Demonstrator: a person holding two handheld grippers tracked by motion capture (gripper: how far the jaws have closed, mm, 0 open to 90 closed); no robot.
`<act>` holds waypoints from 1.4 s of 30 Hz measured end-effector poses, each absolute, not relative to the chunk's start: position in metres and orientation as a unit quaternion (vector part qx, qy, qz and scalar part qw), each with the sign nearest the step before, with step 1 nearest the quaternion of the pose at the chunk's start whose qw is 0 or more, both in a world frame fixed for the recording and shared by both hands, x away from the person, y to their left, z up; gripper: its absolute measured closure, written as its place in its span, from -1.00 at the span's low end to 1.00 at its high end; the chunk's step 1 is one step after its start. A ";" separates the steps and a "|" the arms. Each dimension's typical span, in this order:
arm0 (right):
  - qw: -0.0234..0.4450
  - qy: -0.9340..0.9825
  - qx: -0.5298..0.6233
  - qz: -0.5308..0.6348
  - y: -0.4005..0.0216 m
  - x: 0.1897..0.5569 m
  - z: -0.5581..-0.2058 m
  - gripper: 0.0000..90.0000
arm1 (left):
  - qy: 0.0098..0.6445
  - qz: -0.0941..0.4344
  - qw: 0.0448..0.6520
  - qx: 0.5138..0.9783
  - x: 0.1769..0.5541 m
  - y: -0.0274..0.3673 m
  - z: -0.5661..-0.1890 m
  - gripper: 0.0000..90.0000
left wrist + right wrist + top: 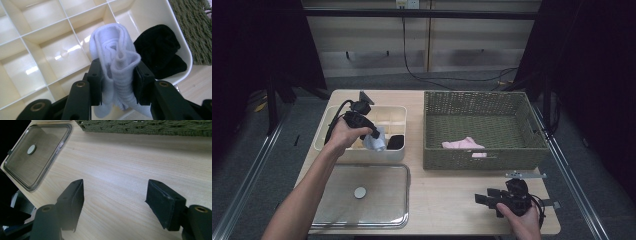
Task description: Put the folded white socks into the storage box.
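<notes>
Clamped between the pads of the left gripper [117,82], one rolled white sock [116,62] is held over the divided cream organizer box [45,45], just above the compartment beside the one holding one black sock [160,52]. Risk judged: the roll could catch on a divider wall or loosen on release, since it is gripped low and bulges above the jaws. Also counted: one pink item [463,144] in one woven basket [484,160], one clear lid [362,200] on the table [447,195], and the right gripper [115,202], wide open and empty.
</notes>
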State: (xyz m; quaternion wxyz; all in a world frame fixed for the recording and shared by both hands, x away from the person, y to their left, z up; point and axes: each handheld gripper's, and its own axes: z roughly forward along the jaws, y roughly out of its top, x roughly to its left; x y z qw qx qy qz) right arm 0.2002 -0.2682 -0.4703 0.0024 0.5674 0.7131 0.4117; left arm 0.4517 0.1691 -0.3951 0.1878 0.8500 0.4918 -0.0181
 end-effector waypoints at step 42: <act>0.002 0.716 0.566 0.408 -0.266 0.203 -0.472 -0.34 | 0.486 -0.074 0.133 0.861 0.459 0.155 -0.433 0.47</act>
